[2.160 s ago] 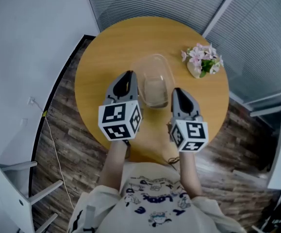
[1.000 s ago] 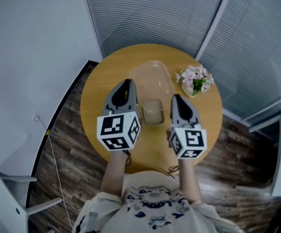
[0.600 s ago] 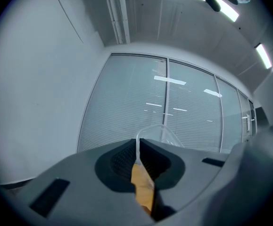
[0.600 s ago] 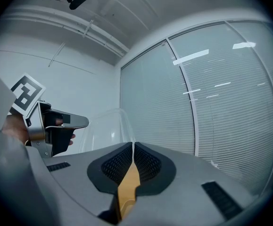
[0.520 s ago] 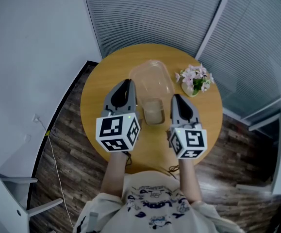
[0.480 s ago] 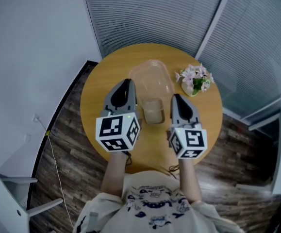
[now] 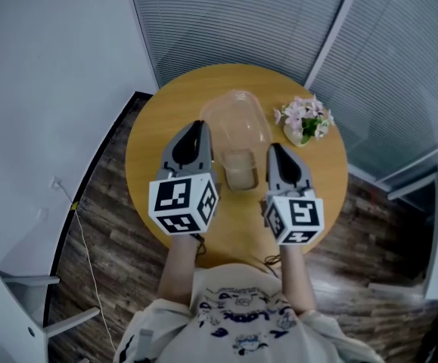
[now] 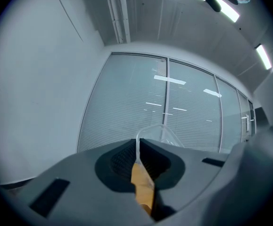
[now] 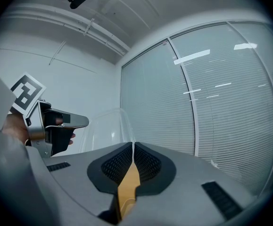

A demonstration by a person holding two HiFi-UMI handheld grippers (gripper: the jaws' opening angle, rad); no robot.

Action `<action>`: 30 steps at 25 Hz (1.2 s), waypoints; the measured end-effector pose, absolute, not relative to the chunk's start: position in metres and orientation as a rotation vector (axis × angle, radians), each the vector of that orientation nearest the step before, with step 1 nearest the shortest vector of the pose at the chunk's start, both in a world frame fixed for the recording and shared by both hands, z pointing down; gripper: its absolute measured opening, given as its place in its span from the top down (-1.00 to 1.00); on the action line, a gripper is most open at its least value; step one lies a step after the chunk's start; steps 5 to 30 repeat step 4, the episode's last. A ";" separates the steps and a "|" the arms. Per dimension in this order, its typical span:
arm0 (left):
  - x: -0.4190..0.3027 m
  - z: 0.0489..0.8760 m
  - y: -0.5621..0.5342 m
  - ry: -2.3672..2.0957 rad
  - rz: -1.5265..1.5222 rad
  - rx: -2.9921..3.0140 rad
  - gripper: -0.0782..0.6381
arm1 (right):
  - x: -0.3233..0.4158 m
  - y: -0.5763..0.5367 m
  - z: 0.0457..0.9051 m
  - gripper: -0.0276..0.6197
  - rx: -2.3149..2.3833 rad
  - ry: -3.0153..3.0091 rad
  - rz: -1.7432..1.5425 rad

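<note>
A clear plastic tub (image 7: 236, 125) hangs in the air above the round wooden table (image 7: 152, 138), held between both grippers. My left gripper (image 7: 197, 131) is shut on the tub's left rim, and my right gripper (image 7: 277, 152) is shut on its right rim. In the left gripper view the left gripper (image 8: 138, 143) pinches a thin clear edge, with the tub (image 8: 168, 133) rising beyond it. In the right gripper view the right gripper (image 9: 133, 145) clamps the same kind of edge of the tub (image 9: 105, 127). The left gripper (image 9: 74, 122) shows across the tub there.
A small pot of pink flowers (image 7: 306, 121) stands at the table's right side. Dark wood flooring surrounds the table, with a thin cable (image 7: 82, 237) on it and a white chair (image 7: 33, 308) at the lower left. Blinds cover the windows (image 7: 249, 17) behind.
Since the earliest frame the tub has come up off the table toward the head camera, with both grippers still on it. Over the last second almost nothing has moved.
</note>
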State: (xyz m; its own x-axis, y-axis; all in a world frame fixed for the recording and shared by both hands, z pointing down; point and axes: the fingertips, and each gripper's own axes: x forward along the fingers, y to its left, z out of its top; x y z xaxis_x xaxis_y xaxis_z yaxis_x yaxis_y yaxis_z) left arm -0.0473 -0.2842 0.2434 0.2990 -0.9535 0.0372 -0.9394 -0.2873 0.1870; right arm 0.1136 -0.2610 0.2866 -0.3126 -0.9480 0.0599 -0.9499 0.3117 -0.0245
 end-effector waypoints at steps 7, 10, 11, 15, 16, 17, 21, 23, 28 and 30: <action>-0.048 0.243 -0.287 -1.757 -0.119 2.392 0.71 | 0.113 -0.263 0.286 0.86 1.825 -2.513 0.086; -0.048 0.243 -0.287 -1.757 -0.119 2.392 0.71 | 0.113 -0.263 0.286 0.86 1.825 -2.513 0.086; -0.048 0.243 -0.287 -1.757 -0.119 2.392 0.71 | 0.113 -0.263 0.286 0.86 1.825 -2.513 0.086; -0.048 0.243 -0.287 -1.757 -0.119 2.392 0.71 | 0.113 -0.263 0.286 0.86 1.825 -2.513 0.086; -0.048 0.243 -0.287 -1.757 -0.119 2.392 0.71 | 0.113 -0.263 0.286 0.86 1.825 -2.513 0.086; -0.048 0.243 -0.287 -1.757 -0.119 2.392 0.71 | 0.113 -0.263 0.286 0.86 1.825 -2.513 0.086; -0.048 0.243 -0.287 -1.757 -0.119 2.392 0.71 | 0.113 -0.263 0.286 0.86 1.825 -2.513 0.086; -0.048 0.243 -0.287 -1.757 -0.119 2.392 0.71 | 0.113 -0.263 0.286 0.86 1.825 -2.513 0.086; -0.048 0.243 -0.287 -1.757 -0.119 2.392 0.71 | 0.113 -0.263 0.286 0.86 1.825 -2.513 0.086; -0.048 0.243 -0.287 -1.757 -0.119 2.392 0.71 | 0.113 -0.263 0.286 0.86 1.825 -2.513 0.086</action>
